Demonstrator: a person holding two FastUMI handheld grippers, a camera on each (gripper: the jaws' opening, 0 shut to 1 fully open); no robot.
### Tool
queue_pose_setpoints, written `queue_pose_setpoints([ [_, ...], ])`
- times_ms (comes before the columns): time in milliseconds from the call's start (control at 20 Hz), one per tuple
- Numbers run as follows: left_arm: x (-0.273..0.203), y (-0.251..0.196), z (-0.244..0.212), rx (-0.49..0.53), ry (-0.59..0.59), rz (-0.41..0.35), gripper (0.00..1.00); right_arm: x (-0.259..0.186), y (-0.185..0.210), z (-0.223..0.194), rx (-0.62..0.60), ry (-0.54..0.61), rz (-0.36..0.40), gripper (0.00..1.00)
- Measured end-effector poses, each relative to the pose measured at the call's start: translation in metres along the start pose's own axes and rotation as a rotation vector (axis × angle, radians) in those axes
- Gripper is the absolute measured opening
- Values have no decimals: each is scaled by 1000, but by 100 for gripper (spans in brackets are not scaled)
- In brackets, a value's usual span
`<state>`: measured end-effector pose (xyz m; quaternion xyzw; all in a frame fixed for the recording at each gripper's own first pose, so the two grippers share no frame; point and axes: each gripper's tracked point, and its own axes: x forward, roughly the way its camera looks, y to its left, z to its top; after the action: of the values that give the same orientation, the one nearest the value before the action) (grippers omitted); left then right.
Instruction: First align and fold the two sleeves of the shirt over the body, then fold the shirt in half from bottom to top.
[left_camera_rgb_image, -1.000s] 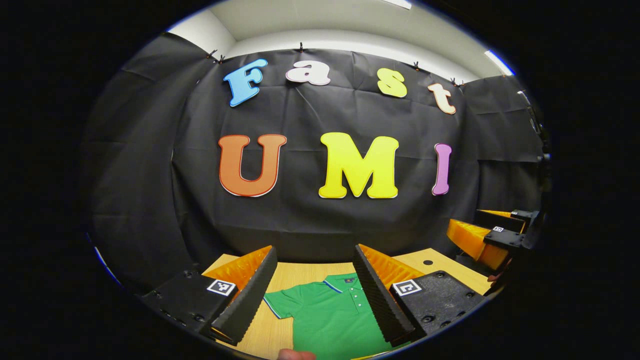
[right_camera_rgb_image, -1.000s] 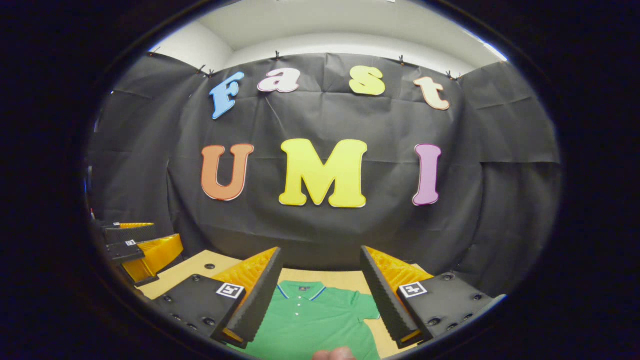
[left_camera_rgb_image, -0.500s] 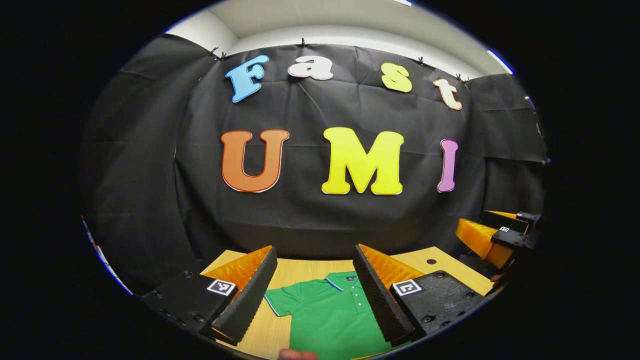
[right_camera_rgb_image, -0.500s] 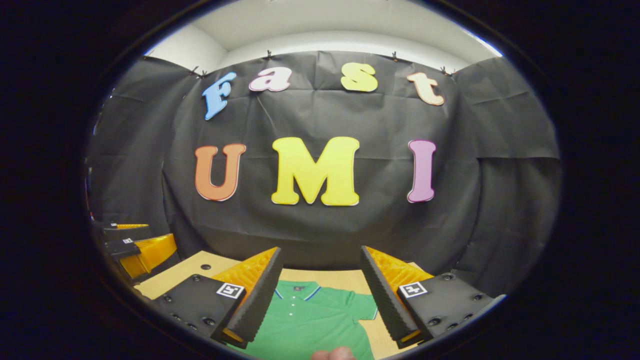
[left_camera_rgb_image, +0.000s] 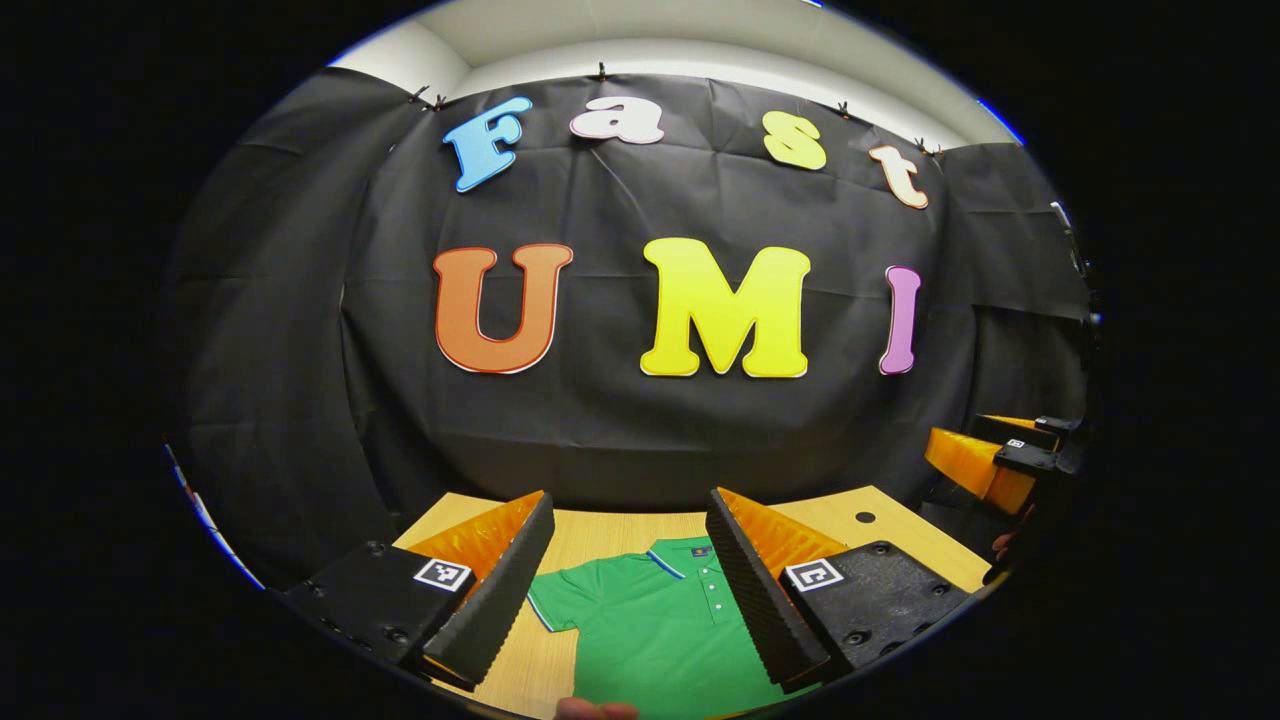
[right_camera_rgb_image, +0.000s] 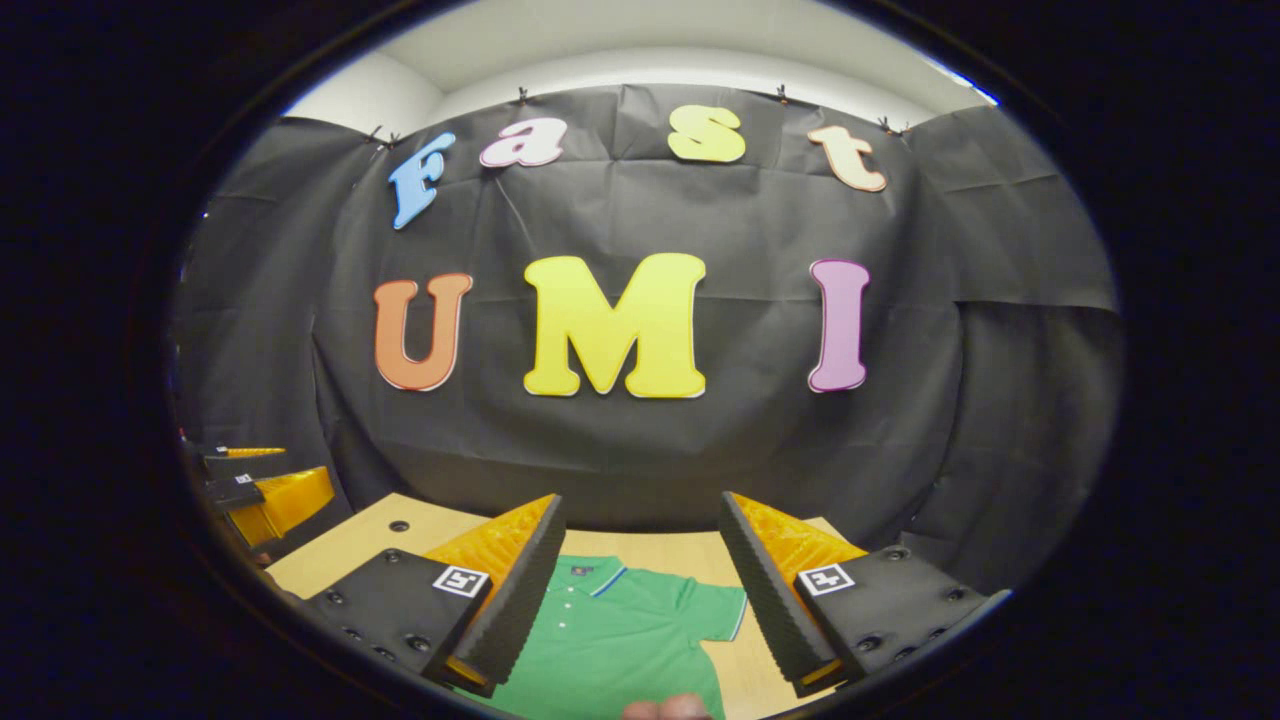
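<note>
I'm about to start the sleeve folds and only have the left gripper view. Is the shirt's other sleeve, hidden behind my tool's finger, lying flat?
Observer: Yes. In the right gripper view that sleeve lies spread flat on the table, not folded over the shirt.
Operator: Is the right tool ready?
Observer: The right tool is open and held off the shirt, gripping nothing.
Operator: How is it lined up?
Observer: The sleeve shows between its fingers, nearer the right-hand one.

Green shirt, blue-trimmed collar, seemingly.
</note>
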<state>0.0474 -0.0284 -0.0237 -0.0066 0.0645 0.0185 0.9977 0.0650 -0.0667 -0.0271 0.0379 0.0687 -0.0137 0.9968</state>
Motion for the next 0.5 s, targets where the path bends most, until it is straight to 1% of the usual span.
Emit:
queue_pose_setpoints([
  [50, 4, -2, -3, -5, 12, -7, 98, 9, -4, -6, 5, 30, 6, 96],
  [200, 15, -6, -19, -34, 64, -16, 98, 41, -29, -43, 52, 157, 2, 94],
  [300, 20, -4, -30, -46, 100, -9, 98, 69, -56, -77, 82, 257, -33, 94],
  [350, 23, -3, -35, -45, 116, -2, 100, 84, -71, -97, 104, 306, -57, 94],
  [400, 26, 0, -41, -41, 132, 10, 98, 104, -86, -119, 126, 354, -81, 96],
  [500, 31, 3, -51, -46, 167, 27, 99, 131, -113, -164, 147, 446, -132, 96],
])
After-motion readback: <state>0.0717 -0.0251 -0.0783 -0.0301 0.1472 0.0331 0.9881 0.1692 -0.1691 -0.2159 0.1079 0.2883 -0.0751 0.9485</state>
